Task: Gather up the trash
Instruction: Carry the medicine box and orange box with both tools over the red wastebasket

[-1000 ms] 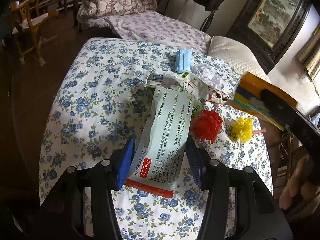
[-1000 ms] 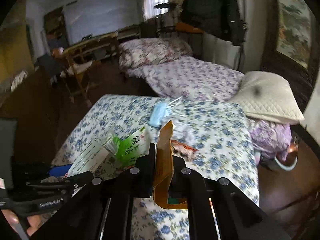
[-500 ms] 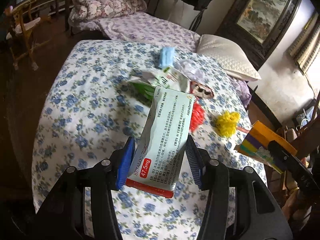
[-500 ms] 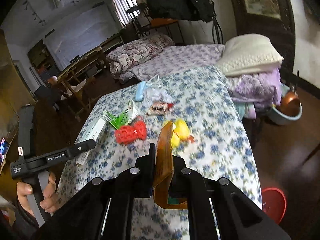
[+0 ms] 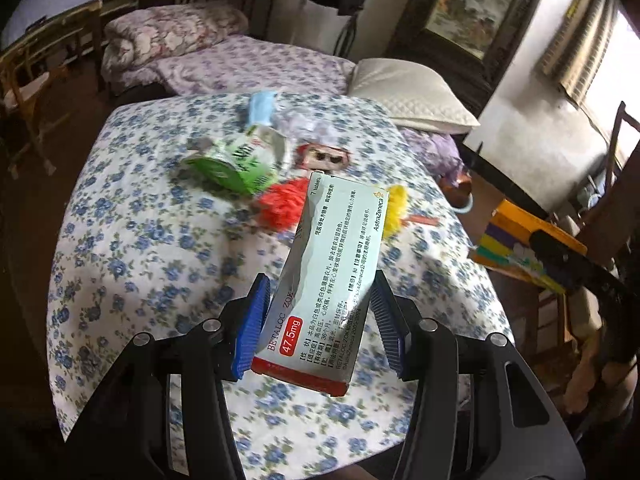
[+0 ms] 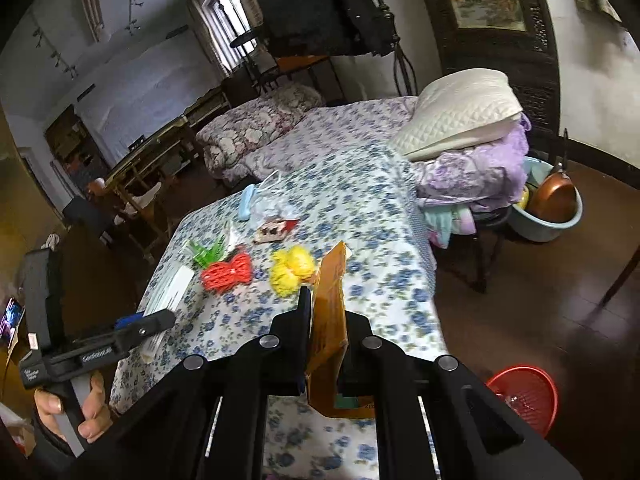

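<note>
Here the left gripper (image 5: 318, 320) jaws clamp a creased white, red-edged medicine box (image 5: 326, 284), while the right gripper (image 6: 326, 320) jaws pinch flat orange cardboard (image 6: 328, 320).

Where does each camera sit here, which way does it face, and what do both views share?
Left wrist: on the left gripper, looking down over the table; its jaws clamp a medicine box; no hand shows.
Right wrist: on the right gripper, facing across the table towards the bed; it pinches a flattened carton; a hand shows.
Shared: table, red net, pillow.
</note>
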Available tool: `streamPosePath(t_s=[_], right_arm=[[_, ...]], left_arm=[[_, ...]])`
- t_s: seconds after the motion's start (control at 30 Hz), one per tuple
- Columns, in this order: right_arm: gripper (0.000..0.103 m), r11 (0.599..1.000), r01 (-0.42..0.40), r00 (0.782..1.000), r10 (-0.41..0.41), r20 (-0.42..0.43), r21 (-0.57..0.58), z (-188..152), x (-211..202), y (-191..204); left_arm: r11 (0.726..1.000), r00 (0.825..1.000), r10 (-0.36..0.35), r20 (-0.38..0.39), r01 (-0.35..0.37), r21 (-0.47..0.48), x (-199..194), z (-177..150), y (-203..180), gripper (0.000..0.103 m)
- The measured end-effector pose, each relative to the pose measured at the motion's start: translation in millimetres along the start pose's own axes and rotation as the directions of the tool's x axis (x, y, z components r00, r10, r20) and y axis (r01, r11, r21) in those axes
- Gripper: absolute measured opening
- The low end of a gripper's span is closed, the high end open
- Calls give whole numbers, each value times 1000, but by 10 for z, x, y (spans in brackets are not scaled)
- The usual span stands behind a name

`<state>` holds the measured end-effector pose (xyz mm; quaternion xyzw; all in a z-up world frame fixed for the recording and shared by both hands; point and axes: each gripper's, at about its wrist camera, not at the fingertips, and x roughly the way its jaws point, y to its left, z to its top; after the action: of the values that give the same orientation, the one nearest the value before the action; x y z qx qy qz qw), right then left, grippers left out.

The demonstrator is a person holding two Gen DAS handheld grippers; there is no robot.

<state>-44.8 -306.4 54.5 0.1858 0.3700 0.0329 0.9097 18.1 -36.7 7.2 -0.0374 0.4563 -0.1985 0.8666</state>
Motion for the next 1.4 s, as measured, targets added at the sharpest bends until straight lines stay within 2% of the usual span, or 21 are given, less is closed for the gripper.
streamPosePath(t_s=[0.2, 0.47, 0.63, 0.8, 0.93, 1.13, 1.23, 1.4], right_arm=[[10, 1000, -1, 1000, 1, 0, 26, -48, -77, -237], [10, 997, 15, 1000, -16, 8, 81, -199, -193, -673], [10, 988, 34, 999, -38, 27, 152, -324, -336, -1072], [10, 967, 80, 995, -92, 38, 240, -525, -517, -1592], [10, 943, 127, 991, -134, 1, 307, -762, -528, -1995], [10, 890, 158, 987, -148, -57, 428, -1174, -434, -2508], [10, 864, 164, 986, -138, -89, 476, -1363, -337, -2695], [10, 827, 170, 984, -116, -133, 536, -1599, -131, -2891]], left_arm=[[997, 1000, 5, -26, -3, 71, 35, -69, -305, 51], [986, 995, -46, -93, 60, 153, 279, -62, -884, 51], [969, 985, -92, -146, 122, 215, 498, -41, -1398, 51], [940, 970, -119, -211, 178, 290, 756, -92, -1965, 51], [911, 945, -154, -287, 249, 329, 981, -221, -2413, 51], [870, 908, -139, -395, 302, 389, 1374, -444, -2979, 51], [862, 875, -108, -472, 319, 394, 1646, -555, -3155, 51], [858, 831, -65, -552, 330, 394, 2037, -743, -3328, 51]])
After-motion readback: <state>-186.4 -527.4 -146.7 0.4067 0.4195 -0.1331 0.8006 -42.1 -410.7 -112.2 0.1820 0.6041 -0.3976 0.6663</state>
